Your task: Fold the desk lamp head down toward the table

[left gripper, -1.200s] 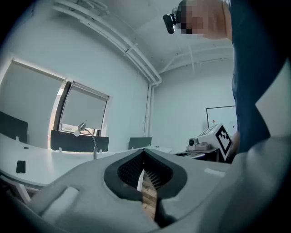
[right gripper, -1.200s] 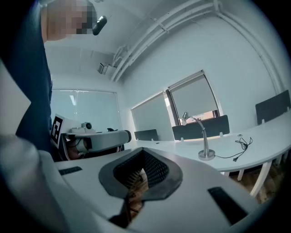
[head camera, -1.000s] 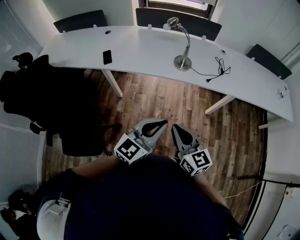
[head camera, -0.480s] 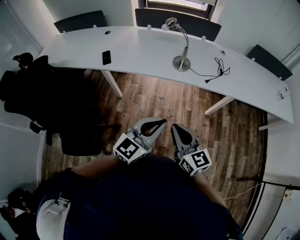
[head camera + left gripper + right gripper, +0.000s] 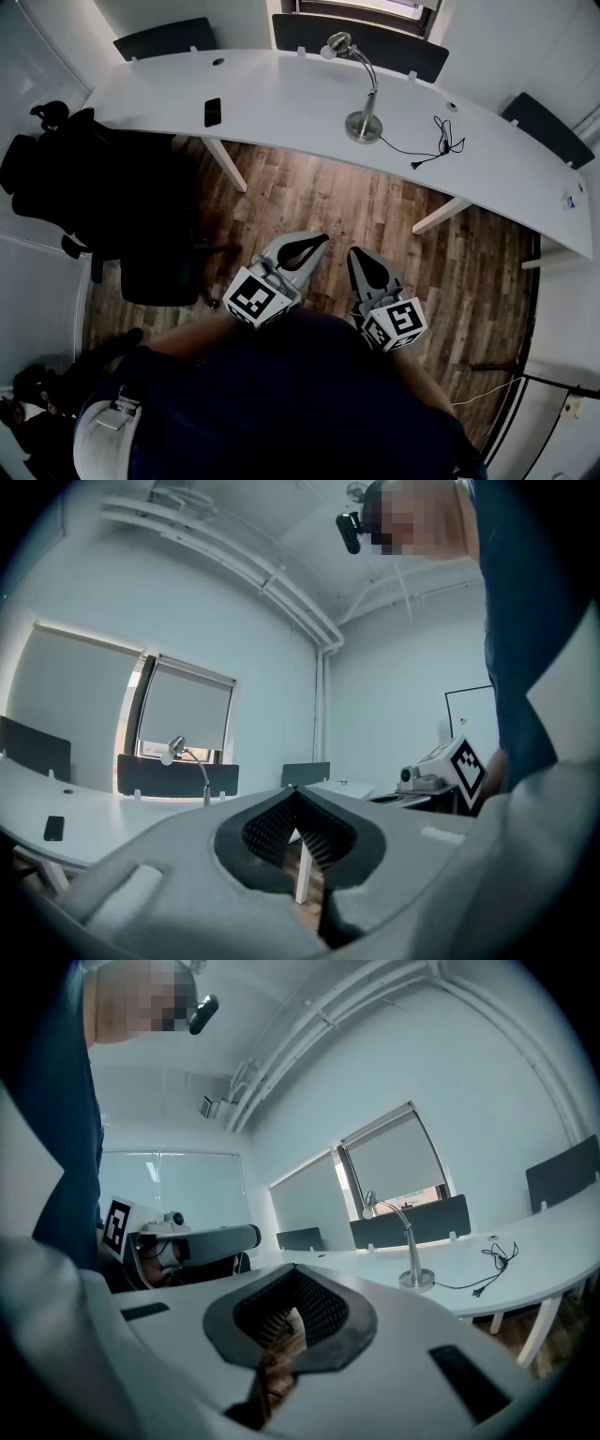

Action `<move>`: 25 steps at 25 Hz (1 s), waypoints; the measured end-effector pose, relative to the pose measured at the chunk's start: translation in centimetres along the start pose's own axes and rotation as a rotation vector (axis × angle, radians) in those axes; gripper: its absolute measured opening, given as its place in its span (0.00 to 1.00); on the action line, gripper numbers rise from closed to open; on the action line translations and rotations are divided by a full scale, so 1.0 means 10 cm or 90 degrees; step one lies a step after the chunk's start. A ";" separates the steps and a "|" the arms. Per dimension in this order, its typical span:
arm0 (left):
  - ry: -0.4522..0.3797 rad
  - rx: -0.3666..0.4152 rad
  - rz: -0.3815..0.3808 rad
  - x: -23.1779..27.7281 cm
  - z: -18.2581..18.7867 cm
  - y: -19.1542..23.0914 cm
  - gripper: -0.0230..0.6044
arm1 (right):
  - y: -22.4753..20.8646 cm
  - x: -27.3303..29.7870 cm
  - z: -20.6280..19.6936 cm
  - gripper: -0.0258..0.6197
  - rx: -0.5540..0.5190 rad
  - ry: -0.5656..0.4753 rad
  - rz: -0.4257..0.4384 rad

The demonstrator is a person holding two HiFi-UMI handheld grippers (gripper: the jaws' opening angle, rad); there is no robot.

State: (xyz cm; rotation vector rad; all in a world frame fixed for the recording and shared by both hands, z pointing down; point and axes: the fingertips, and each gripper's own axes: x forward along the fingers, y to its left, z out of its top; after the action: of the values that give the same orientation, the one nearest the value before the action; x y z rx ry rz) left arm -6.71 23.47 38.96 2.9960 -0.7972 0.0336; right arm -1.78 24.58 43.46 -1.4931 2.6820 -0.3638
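On the curved white table (image 5: 281,98), near its far edge, 1 silver gooseneck desk lamp (image 5: 366,94) is standing upright, its head not yet bent down. Well apart from the table, on its near side, the left gripper (image 5: 323,240) and the right gripper (image 5: 353,253) are showing jaws pressed together, holding nothing.

I am judging that closed jaws pushing the small head may be slipping off it, and the unheld round base may be tipping or sliding. The thin black cable (image 5: 436,141), lying toward the table's right end, may be catching a gripper.

I am counting 1 lamp, 1 cable, 1 flat black phone (image 5: 213,112) toward the table's left end, 2 grippers, and 3 dark panels (image 5: 164,37) along the table's far edge.
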 end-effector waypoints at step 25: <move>-0.031 0.056 -0.075 1.44 0.31 2.47 0.05 | -1.43 2.25 0.62 0.06 -0.021 0.014 -0.120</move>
State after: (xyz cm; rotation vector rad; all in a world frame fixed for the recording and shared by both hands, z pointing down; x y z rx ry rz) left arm -6.48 -5.20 37.16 3.1317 -0.6389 -0.0092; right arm -0.84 -2.74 42.27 -1.7667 2.5818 -0.3486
